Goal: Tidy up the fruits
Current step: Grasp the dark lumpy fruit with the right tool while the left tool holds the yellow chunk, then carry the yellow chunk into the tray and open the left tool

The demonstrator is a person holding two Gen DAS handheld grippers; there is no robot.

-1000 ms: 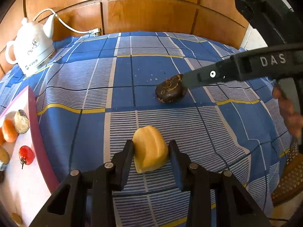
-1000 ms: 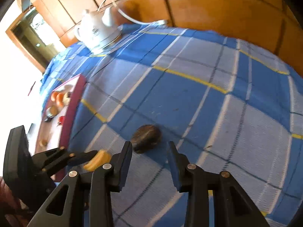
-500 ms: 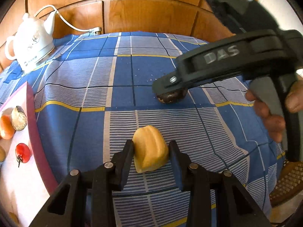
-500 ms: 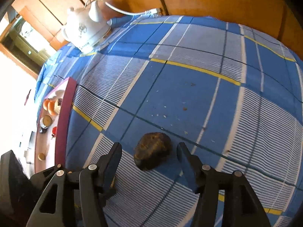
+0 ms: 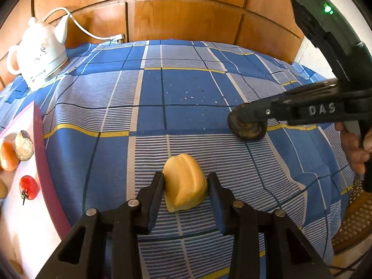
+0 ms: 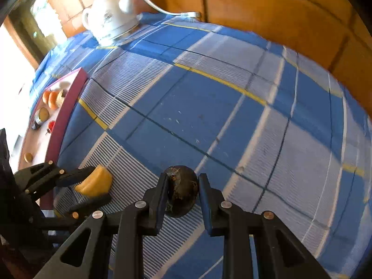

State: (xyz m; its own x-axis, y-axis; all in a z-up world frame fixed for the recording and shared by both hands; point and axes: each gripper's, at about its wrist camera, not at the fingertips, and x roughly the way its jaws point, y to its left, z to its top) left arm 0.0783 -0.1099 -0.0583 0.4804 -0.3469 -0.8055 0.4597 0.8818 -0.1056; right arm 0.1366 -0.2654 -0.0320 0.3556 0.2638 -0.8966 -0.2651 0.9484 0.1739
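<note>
A yellow fruit piece [image 5: 184,182] lies on the blue checked tablecloth between the fingers of my left gripper [image 5: 186,183]; the jaws touch or nearly touch its sides. It also shows in the right wrist view [image 6: 94,183]. A dark brown fruit [image 6: 182,190] sits between the fingers of my right gripper [image 6: 182,186], which are closed onto it. In the left wrist view the same dark fruit [image 5: 247,130] is at the right, partly covered by the right gripper's finger [image 5: 255,111]. A white tray with a maroon rim [image 5: 44,153] at the left holds several fruits.
A white electric kettle [image 5: 39,51] with its cord stands at the back left of the table, against wooden panelling. On the tray lie an orange fruit [image 5: 8,155], a red one [image 5: 28,187] and a pale one [image 5: 23,142]. A wicker chair seat [image 5: 353,223] shows at the lower right.
My right gripper has come down over the dark brown fruit, opened wider and then closed on it. My left gripper has stayed around the yellow fruit piece.
</note>
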